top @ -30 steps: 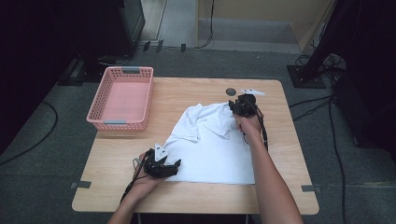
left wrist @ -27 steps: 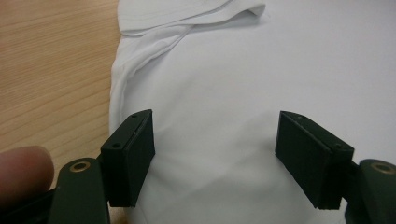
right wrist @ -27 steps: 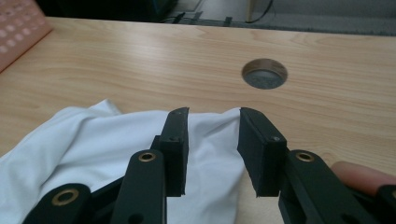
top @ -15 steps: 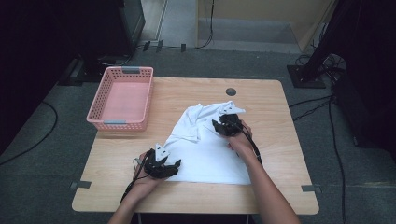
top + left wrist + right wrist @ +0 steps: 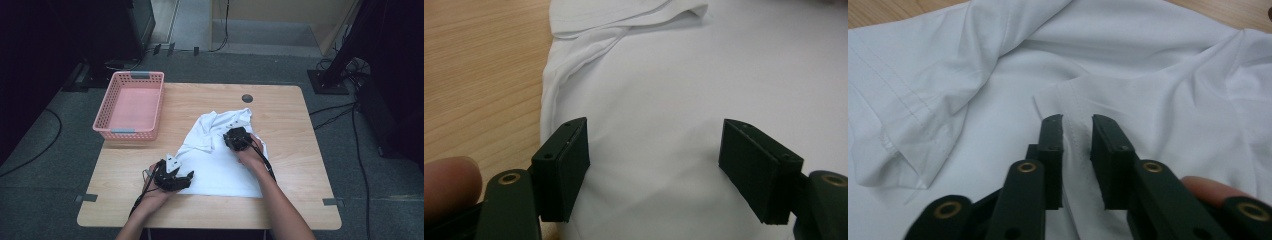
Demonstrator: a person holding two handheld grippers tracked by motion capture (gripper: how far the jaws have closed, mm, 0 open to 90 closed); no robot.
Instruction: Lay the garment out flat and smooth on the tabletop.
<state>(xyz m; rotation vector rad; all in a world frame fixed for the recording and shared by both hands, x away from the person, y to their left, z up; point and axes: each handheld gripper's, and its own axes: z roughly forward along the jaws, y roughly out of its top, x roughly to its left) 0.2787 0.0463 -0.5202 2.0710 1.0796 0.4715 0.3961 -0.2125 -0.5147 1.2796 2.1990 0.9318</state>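
The white shirt (image 5: pixel 220 160) is spread toward the table's (image 5: pixel 295 125) near edge. The pink basket (image 5: pixel 131 106), empty, overhangs the far-left corner. The left gripper (image 5: pixel 186 178) is held open; the right gripper (image 5: pixel 235 136), jaws just closing, pinches a shirt fold.

Pink basket (image 5: pixel 131 106) at table's (image 5: pixel 300 150) ten o'clock corner, overhanging the left edge. Small dark round spot (image 5: pixel 247 98), possibly a hole, toward twelve o'clock. Cables (image 5: pixel 335 112) on floor at two o'clock.

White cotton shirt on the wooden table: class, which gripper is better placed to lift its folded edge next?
Right. The right gripper has just been closing around a hem of the white cotton shirt; the left gripper gapes over flat cloth.
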